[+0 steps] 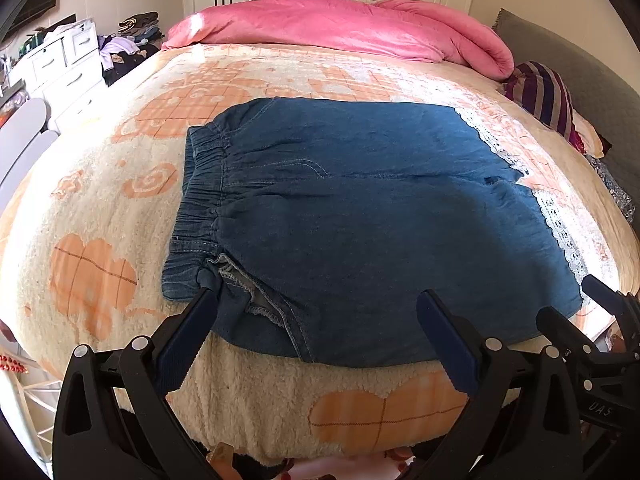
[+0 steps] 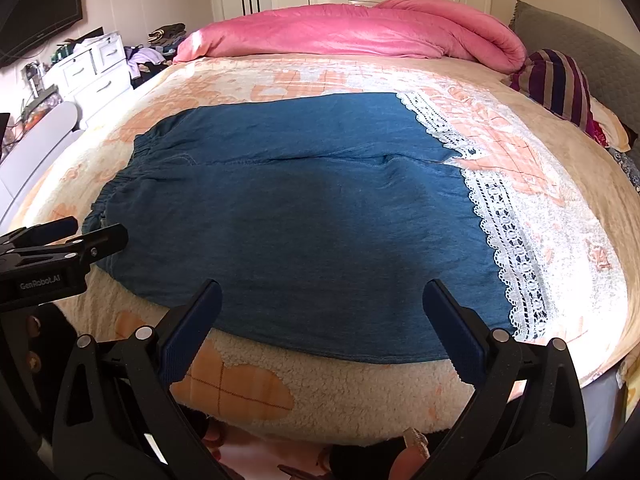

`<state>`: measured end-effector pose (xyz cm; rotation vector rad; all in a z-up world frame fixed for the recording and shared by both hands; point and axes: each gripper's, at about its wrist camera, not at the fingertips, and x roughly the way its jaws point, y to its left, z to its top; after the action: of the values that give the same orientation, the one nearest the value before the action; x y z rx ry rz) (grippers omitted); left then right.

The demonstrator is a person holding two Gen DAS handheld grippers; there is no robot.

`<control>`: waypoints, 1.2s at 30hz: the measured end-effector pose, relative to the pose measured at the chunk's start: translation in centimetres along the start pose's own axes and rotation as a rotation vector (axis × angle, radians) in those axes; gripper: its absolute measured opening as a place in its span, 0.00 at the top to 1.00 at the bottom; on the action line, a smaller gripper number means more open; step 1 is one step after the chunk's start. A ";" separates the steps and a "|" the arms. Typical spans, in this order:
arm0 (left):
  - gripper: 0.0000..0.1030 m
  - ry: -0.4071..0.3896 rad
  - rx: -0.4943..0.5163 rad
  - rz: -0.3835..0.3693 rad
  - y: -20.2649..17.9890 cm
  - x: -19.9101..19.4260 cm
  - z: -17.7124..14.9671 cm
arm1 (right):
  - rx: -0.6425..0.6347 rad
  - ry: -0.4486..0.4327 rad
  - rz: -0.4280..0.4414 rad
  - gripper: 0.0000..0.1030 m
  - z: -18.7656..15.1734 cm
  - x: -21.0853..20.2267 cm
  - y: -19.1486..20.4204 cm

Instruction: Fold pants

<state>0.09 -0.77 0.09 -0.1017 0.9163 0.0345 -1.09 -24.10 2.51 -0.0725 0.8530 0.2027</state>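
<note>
Denim pants [image 1: 360, 208] lie flat on the fleece bed blanket [image 1: 100, 216], elastic waistband [image 1: 200, 200] left, lace hems [image 2: 508, 240] right; both legs spread side by side, so judged 0 folds done, all folding left. Left gripper [image 1: 320, 320] and right gripper [image 2: 322, 304] hover over the near edge, jaws wide apart, holding nothing.

The right gripper [image 1: 600, 304] is hiding the pants' [image 1: 360, 216] lace corner; the dresser [image 1: 60, 68] clutter is blurring.
</note>
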 end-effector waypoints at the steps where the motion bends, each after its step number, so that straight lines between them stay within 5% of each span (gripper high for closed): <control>1: 0.04 0.001 0.001 -0.001 0.0 0.0 0.0 | -0.001 -0.002 0.000 0.08 0.0 0.0 0.0; 36: 0.04 -0.009 0.009 0.013 0.1 -0.3 0.3 | 0.010 -0.004 0.004 0.08 0.2 -0.2 -0.2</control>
<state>0.10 -0.63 0.52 -0.0869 0.9076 0.0424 -1.06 -24.28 2.78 -0.0614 0.8501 0.2023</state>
